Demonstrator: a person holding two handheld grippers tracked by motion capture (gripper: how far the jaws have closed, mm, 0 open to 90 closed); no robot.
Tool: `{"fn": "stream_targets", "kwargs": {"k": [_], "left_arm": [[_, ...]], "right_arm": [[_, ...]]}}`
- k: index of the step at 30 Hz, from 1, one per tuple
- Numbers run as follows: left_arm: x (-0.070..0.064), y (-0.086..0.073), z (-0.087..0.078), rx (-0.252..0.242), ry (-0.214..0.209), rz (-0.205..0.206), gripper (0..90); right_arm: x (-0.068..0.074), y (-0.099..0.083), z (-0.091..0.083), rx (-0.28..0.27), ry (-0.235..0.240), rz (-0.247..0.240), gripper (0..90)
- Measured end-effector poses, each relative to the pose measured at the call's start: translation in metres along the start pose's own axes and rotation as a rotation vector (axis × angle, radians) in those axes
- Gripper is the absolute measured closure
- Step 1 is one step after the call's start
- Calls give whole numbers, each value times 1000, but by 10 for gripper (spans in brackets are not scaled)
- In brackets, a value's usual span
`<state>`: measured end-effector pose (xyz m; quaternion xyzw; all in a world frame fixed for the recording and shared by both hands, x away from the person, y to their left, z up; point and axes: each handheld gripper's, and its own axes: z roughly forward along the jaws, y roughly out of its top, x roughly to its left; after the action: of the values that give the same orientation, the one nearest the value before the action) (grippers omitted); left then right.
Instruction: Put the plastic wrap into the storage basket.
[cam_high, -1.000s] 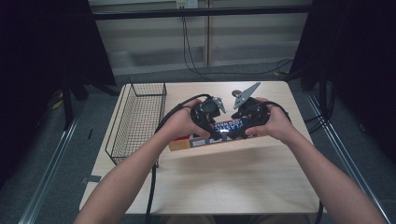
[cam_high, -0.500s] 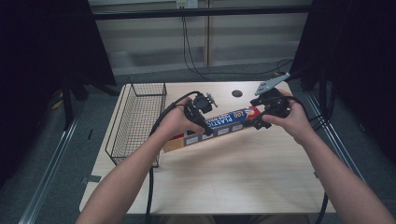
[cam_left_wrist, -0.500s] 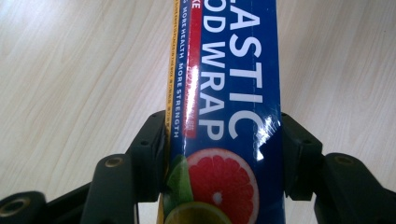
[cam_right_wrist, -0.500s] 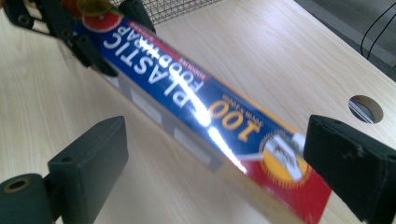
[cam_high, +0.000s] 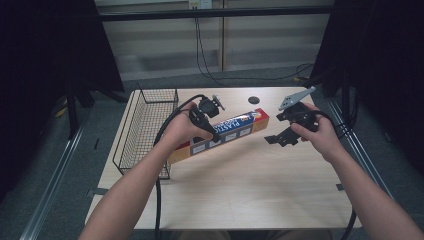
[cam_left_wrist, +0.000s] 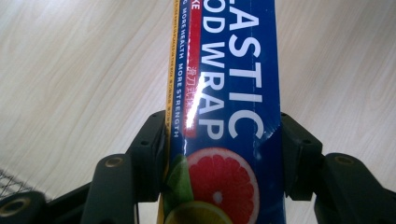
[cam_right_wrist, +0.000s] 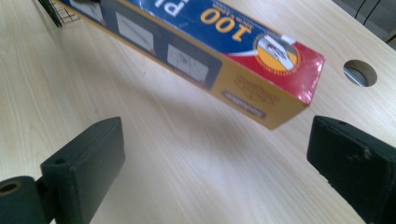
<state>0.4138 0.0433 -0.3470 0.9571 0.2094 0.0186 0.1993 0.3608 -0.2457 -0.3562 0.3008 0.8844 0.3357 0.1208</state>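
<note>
Plastic wrap box (cam_high: 220, 132) was long, blue top face with white lettering and a grapefruit picture, yellow side, red end panel. It sat in the left gripper (cam_left_wrist: 224, 135), jaws pressed in on the two long sides, one pad per side, near the fruit end; the rest of the box ran straight out ahead of that gripper over the pale wood table (cam_high: 250, 195). In the high view the left gripper (cam_high: 209, 131) had the box partway along its length, box angled across the table, red end pointing toward the right gripper (cam_high: 275, 140). From the right gripper view the box (cam_right_wrist: 196, 51) was ahead and above the jaws, red end just beyond them and casting a shadow on the wood below, so lifted at that end; could not tell whether the far end touched the table. Right gripper (cam_right_wrist: 215, 163) was spread wide, nothing between the pads, not touching the box. Round hole in the table (cam_right_wrist: 358, 73) lay past the red end, off to the right jaw's side; same hole (cam_high: 254, 99) in the high view beyond the box. Wire basket (cam_high: 145, 130) stood on the table just outboard of the left hand (cam_high: 182, 131). Right hand (cam_high: 320, 135) gripped its tool, grey plate on top, cable trailing off.
</note>
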Motion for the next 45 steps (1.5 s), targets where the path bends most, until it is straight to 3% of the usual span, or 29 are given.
{"fn": "stream_targets", "kwargs": {"k": [12,20,23,26,29,30,32,37,45], "left_arm": [[8,-15,-14,-9,44,-53,444],[18,-29,-21,7,60,-118,445],[21,-34,-23,10,68,-138,444],[24,-39,-25,11,81,-173,445],[25,-42,-28,11,95,-194,444],[25,-43,-29,17,101,-196,445],[26,-45,-31,24,106,-204,445],[28,-52,-36,-1,117,-246,444],[36,-65,-46,-5,128,-298,445]], "right_arm": [[10,-11,4,23,4,-5,36],[16,-22,12,30,17,16,36],[18,-24,12,34,-3,10,36],[19,-26,13,18,15,25,36],[21,-28,16,24,11,23,36],[22,-29,16,28,-23,18,38],[24,-30,18,34,-40,19,38],[26,-35,24,25,-19,31,38],[28,-44,27,1,-45,50,38]]}}
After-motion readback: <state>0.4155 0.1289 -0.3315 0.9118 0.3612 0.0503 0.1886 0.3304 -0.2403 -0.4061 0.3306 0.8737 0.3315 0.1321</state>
